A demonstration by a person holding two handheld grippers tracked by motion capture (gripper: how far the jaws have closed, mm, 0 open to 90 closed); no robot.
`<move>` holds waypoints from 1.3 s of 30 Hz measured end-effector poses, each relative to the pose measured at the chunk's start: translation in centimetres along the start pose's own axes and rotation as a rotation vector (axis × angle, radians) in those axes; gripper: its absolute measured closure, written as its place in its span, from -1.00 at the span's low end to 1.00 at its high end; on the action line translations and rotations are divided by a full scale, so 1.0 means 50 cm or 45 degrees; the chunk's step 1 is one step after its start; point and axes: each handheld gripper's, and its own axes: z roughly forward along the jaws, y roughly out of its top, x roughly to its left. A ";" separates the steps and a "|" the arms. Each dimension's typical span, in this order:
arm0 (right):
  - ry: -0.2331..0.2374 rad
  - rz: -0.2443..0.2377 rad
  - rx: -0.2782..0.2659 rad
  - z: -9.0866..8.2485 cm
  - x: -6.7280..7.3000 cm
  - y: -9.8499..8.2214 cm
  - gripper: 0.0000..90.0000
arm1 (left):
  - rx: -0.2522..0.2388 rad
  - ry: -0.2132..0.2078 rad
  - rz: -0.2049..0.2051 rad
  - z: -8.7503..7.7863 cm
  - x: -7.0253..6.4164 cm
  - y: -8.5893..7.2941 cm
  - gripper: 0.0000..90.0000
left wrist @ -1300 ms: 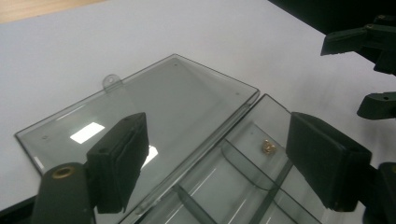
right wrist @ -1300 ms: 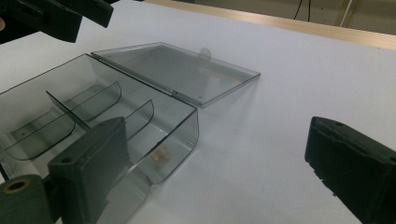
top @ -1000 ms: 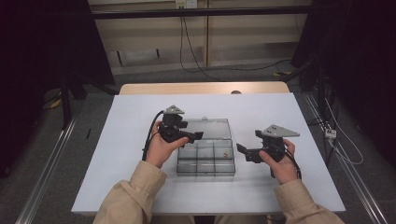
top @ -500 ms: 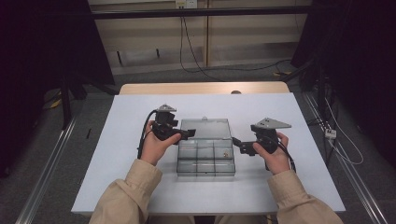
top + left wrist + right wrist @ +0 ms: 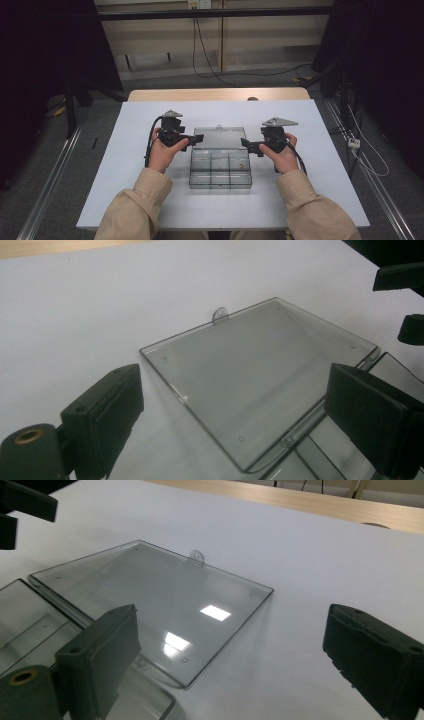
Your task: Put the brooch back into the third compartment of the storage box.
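Observation:
A clear plastic compartment box sits mid-table, its lid folded back flat on the far side. My left gripper is at the lid's left edge, open; its jaws have just been opening. In the left gripper view the lid lies ahead of and between the jaws of the left gripper, with no pad touching it. My right gripper is open at the lid's right edge. In the right gripper view the right gripper frames the lid's near corner without contact.
The white table has a wooden strip along its far edge. One compartment holds a small brownish item. Cables trail from both grippers. Dark racks and floor cables surround the table.
My right hand moved left and away from me, up to the lid's right edge. My left hand shifted slightly left, drawing its jaws back from over the lid.

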 end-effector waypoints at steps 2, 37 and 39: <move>-0.011 0.004 0.010 0.010 -0.001 0.003 -0.81 | 0.008 0.010 -0.003 0.006 0.004 -0.001 -0.80; 0.108 0.302 0.196 0.098 -0.010 -0.008 -0.44 | 0.154 -0.053 -0.208 0.104 0.016 -0.026 -0.73; 0.123 0.314 0.198 0.098 -0.011 -0.008 -0.38 | 0.156 -0.053 -0.211 0.104 0.016 -0.025 -0.73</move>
